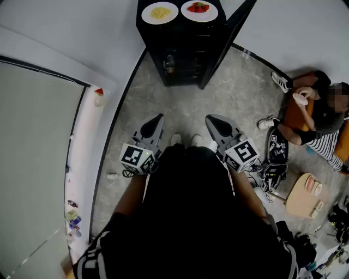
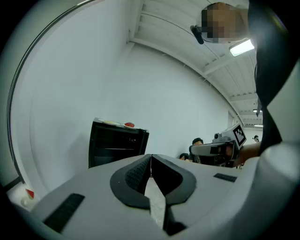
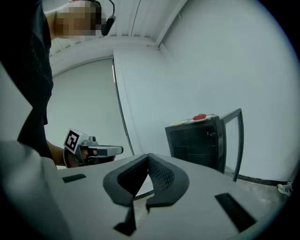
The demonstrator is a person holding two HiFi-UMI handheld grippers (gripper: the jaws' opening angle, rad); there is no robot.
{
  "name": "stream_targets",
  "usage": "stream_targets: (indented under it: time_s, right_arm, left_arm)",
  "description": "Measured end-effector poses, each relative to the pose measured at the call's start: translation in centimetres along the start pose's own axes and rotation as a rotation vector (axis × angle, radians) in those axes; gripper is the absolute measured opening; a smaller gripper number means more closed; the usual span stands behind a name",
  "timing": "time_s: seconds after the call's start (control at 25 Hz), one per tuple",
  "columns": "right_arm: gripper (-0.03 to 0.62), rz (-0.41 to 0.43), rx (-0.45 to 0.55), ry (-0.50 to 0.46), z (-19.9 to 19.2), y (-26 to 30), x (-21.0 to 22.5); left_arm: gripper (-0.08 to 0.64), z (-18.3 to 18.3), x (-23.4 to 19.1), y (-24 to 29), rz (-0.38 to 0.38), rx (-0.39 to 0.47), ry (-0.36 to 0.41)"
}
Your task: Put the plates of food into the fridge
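A small black fridge [image 1: 185, 46] stands against the far wall with its door [image 1: 226, 41] swung open to the right. On its top sit two white plates: one with yellow food [image 1: 160, 12] at the left, one with red food [image 1: 199, 10] at the right. Both grippers hang in front of the person's body, well short of the fridge. My left gripper [image 1: 157, 119] is shut and empty. My right gripper [image 1: 210, 120] is shut and empty too. The fridge [image 2: 117, 142] shows ahead in the left gripper view, and the fridge [image 3: 199, 140] shows ahead in the right gripper view.
A seated person [image 1: 316, 117] is on the floor at the right, beside a spare gripper [image 1: 275, 158] and a wooden board [image 1: 305, 194]. A white ledge [image 1: 82, 163] with small items runs along the left.
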State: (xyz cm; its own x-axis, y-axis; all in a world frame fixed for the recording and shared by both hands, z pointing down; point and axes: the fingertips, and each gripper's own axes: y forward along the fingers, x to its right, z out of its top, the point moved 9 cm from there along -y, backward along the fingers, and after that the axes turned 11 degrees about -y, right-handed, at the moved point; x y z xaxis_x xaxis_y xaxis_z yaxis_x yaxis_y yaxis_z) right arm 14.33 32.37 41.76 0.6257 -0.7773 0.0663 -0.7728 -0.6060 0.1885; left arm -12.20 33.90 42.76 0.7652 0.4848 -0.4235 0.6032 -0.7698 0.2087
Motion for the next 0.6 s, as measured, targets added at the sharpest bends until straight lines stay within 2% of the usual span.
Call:
stream_targets:
  time_s: [0.32, 0.6]
  right_arm:
    - [0.025, 0.007, -0.008, 0.004, -0.1, 0.2, -0.5]
    - [0.025, 0.009, 0.044, 0.055, -0.4, 0.1, 0.7]
  left_arm:
    - [0.021, -0.1, -0.1, -0.6, 0.014, 0.0, -0.003]
    - [0.023, -0.2, 0.1, 0.1, 0.026, -0.002, -0.009]
